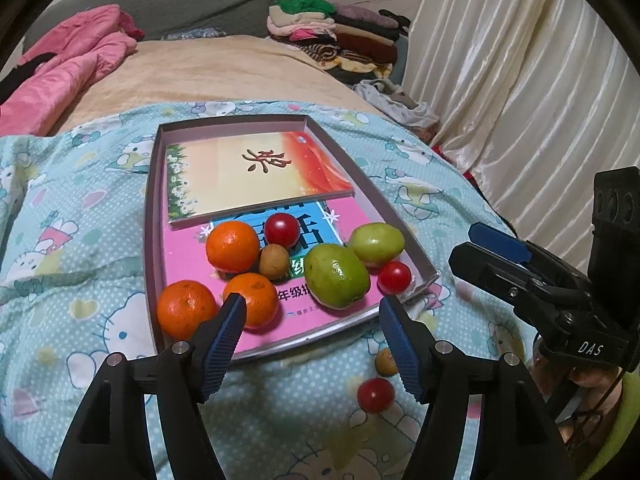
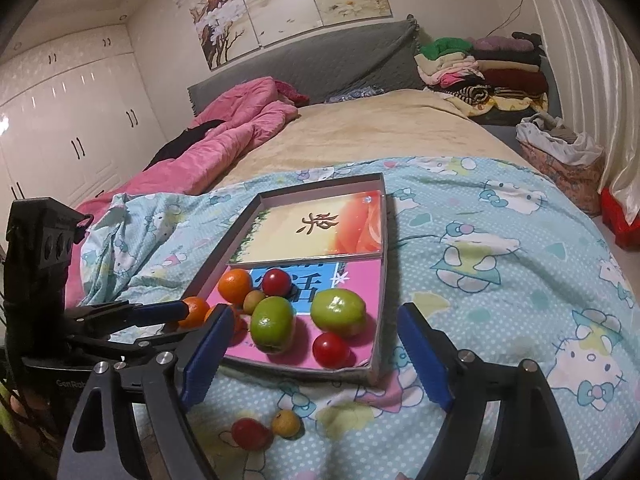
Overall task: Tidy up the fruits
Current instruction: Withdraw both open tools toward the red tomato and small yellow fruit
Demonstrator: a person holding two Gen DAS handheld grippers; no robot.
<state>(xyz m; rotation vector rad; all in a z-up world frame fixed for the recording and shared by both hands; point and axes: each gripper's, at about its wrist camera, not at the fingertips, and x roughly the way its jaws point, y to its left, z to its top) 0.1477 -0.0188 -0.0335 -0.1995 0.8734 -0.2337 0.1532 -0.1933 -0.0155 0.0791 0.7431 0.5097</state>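
Note:
A shallow box tray (image 1: 154,216) (image 2: 380,280) lies on the bed with books inside and fruit on the pink book. In it are three oranges (image 1: 233,246), two green fruits (image 1: 337,275) (image 2: 338,312), two cherry tomatoes (image 1: 394,277) (image 2: 330,349) and a small brown fruit (image 1: 273,261). A cherry tomato (image 1: 375,395) (image 2: 250,433) and a small brown fruit (image 1: 385,361) (image 2: 285,423) lie loose on the quilt before the tray. My left gripper (image 1: 312,312) hovers open over the tray's near edge, nothing between its pads. My right gripper (image 2: 316,320) is open and empty, near the tray's front right; it shows as the right gripper (image 1: 476,240) in the left wrist view.
The Hello Kitty quilt (image 2: 500,280) covers the near part of the bed. A pink blanket (image 2: 240,128) lies far left, folded clothes (image 2: 484,68) at the far right, a fabric basket (image 2: 560,152) and white curtain (image 1: 520,60) along the right side.

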